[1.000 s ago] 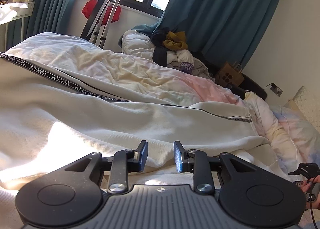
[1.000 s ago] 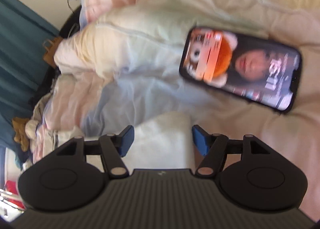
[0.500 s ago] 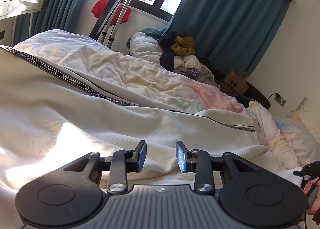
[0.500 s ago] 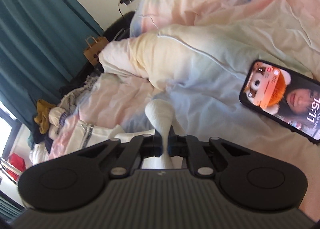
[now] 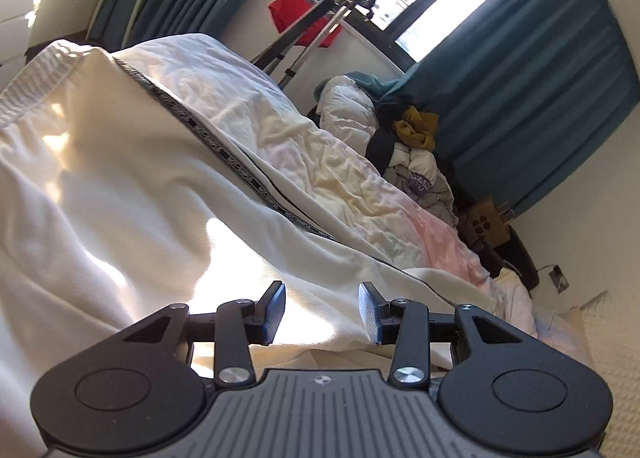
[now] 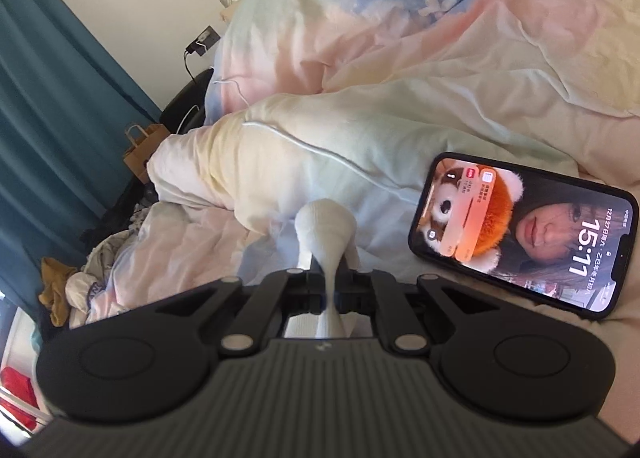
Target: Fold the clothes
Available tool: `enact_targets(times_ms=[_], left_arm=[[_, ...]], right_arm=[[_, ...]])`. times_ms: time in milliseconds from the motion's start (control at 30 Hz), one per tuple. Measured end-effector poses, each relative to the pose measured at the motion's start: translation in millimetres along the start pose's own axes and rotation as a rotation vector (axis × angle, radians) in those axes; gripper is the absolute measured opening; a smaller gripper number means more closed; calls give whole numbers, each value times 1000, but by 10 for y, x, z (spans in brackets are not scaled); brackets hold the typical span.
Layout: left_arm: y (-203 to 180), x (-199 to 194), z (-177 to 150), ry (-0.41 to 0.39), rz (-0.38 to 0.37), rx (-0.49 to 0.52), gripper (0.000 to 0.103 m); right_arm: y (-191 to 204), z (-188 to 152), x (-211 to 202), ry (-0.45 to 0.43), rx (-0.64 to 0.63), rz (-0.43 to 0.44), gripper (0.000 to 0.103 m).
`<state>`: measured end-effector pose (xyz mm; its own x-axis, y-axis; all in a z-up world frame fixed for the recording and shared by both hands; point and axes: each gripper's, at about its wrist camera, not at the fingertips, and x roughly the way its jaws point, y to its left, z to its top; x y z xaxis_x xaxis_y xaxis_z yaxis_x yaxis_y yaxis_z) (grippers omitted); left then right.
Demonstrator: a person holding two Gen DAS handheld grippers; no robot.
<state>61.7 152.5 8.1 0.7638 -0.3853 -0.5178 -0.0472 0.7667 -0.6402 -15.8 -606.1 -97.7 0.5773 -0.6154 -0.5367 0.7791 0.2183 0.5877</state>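
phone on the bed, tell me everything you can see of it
The phone is a dark-cased smartphone lying flat, face up on the pastel duvet. Its lit lock screen shows 15:11, a face in a red panda hat and notification banners. It lies diagonally, right of the right gripper, which pinches white fabric. Nothing but the bedding touches it.

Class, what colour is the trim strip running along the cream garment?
Black with white lettering, the trim strip on the cream garment; clearest in the left wrist view.

One cream garment [image 5: 120, 218] with one lettered black stripe [image 5: 224, 150], one phone [image 6: 524, 234], one paper bag [image 6: 140, 150], two grippers, left gripper [image 5: 320, 312], right gripper [image 6: 330, 290], one heap of clothes [image 5: 416, 162].
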Motion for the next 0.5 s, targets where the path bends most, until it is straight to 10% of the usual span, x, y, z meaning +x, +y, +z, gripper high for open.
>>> enact_targets(times_ms=[300, 500], left_arm=[[782, -1551, 285, -111, 120, -268, 54], [1450, -2067, -19, -192, 340, -445, 56]], right_arm=[[62, 38, -176, 34, -31, 43, 7], [-26, 62, -196, 60, 27, 45, 7]])
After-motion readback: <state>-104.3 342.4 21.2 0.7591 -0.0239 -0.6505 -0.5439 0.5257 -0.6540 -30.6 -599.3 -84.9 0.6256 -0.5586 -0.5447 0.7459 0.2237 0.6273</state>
